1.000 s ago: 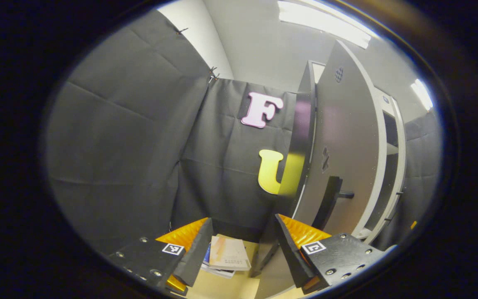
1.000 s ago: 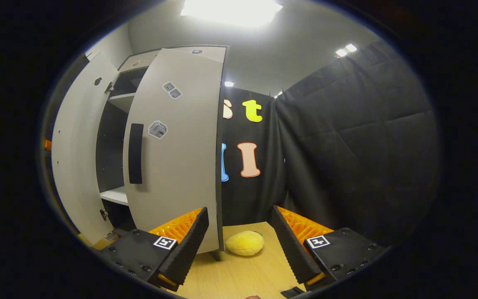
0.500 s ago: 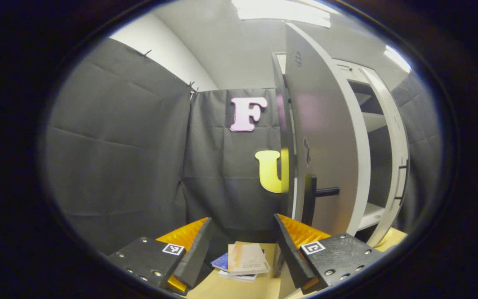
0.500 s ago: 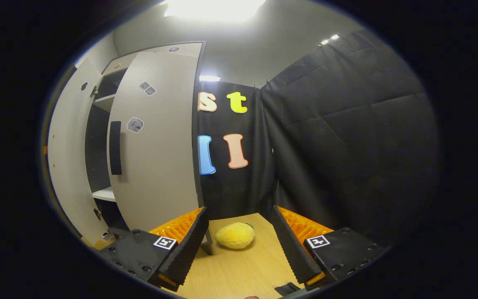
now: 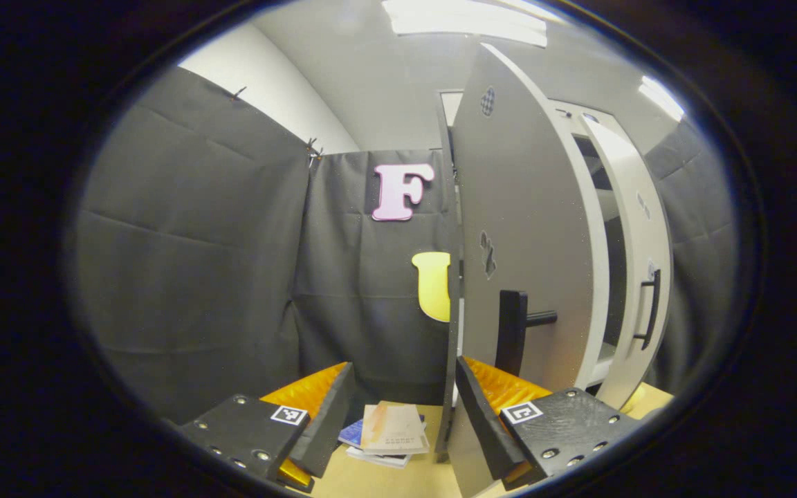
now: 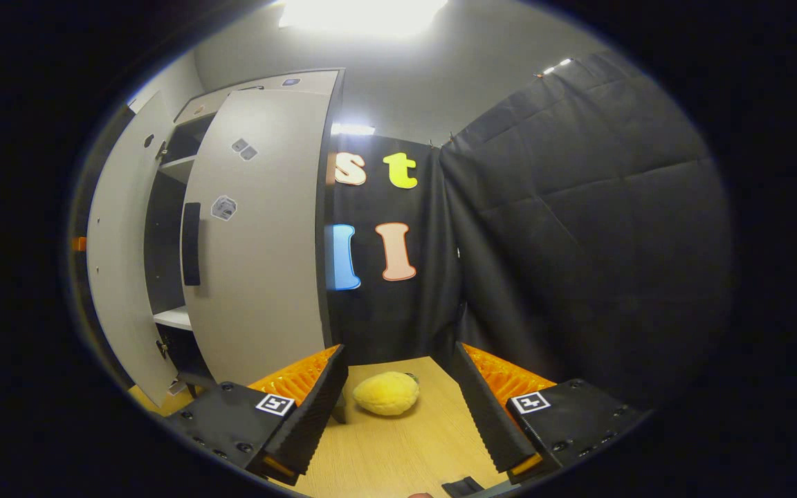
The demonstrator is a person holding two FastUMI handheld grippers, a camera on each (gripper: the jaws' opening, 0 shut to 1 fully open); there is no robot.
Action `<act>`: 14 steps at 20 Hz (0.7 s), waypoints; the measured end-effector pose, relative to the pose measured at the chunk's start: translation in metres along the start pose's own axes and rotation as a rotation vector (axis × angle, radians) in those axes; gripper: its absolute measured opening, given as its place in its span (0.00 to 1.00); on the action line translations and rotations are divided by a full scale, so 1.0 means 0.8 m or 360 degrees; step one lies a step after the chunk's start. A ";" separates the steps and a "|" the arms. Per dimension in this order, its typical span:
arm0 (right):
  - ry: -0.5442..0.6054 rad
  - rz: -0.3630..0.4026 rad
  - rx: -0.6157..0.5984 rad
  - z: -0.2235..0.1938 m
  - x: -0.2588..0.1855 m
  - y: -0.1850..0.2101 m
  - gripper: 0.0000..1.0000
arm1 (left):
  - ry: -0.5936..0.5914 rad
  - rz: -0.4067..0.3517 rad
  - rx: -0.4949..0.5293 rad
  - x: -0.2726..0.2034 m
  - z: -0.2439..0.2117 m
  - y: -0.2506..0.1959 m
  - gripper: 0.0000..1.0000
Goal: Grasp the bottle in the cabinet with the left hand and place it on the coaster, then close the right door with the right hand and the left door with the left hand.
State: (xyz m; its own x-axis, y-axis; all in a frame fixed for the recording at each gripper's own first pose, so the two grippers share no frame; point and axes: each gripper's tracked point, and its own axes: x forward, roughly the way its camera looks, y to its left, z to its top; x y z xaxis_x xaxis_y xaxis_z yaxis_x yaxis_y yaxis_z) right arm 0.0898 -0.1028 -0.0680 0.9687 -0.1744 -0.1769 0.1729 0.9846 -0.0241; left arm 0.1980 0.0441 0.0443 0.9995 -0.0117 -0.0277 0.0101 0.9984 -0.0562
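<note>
Doors both ajar, bottle and coaster unseen | left gripper point(image 5: 402, 408) gaping, empty, beside left door point(image 5: 523, 228) handle point(image 5: 512, 332), likely lining up a push | right gripper point(image 6: 398, 404) gaping, empty, near right door point(image 6: 267, 228) | yellow plush point(image 6: 386, 393) between its fingers, on table point(image 6: 398, 449)

I have my left hand-held gripper point(image 5: 402, 415) level with its fingers spread wide and nothing between them, and my right hand-held gripper point(image 6: 398, 408) likewise level, fingers parted and gripping nothing, low above the tabletop point(image 6: 398, 453).
</note>
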 end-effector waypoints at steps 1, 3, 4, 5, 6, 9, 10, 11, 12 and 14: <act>-0.0001 0.0003 -0.0007 0.000 0.000 -0.002 0.98 | -0.0004 -0.0017 -0.0003 0.001 0.001 -0.010 0.92; -0.0005 0.0002 -0.0024 0.000 -0.001 -0.008 0.98 | -0.0010 -0.0048 -0.0018 0.004 0.003 -0.030 0.92; -0.0005 0.0001 -0.0032 0.001 -0.001 -0.011 0.98 | -0.0013 -0.0059 -0.0029 0.004 0.002 -0.038 0.92; -0.0004 -0.0001 -0.0041 0.000 -0.001 -0.015 0.98 | -0.0013 -0.0072 -0.0045 0.007 0.000 -0.046 0.86; -0.0003 -0.0009 -0.0049 0.000 -0.001 -0.019 0.98 | -0.0009 -0.0085 -0.0064 0.009 0.000 -0.055 0.86; -0.0013 -0.0021 -0.0035 0.006 -0.005 -0.032 0.97 | 0.0013 -0.0097 -0.0101 0.020 -0.005 -0.075 0.86; -0.0016 -0.0025 -0.0029 0.008 -0.005 -0.034 0.97 | 0.0027 -0.0091 -0.0098 0.026 -0.008 -0.079 0.86; -0.0018 -0.0035 -0.0028 0.008 -0.005 -0.036 0.97 | 0.0034 -0.0088 -0.0101 0.031 -0.010 -0.084 0.86; -0.0020 -0.0042 -0.0036 0.009 -0.005 -0.038 0.98 | 0.0037 -0.0092 -0.0114 0.038 -0.012 -0.092 0.86; -0.0012 -0.0045 -0.0058 0.007 -0.008 -0.041 0.97 | 0.0050 -0.0131 -0.0152 0.047 -0.016 -0.118 0.86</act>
State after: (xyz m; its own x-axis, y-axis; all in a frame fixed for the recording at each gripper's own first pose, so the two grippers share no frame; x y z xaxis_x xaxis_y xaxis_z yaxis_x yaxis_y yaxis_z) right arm 0.0792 -0.1344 -0.0603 0.9648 -0.2020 -0.1681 0.1937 0.9789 -0.0649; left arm 0.2342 -0.0516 0.0361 0.9940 -0.0966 -0.0503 0.0878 0.9841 -0.1543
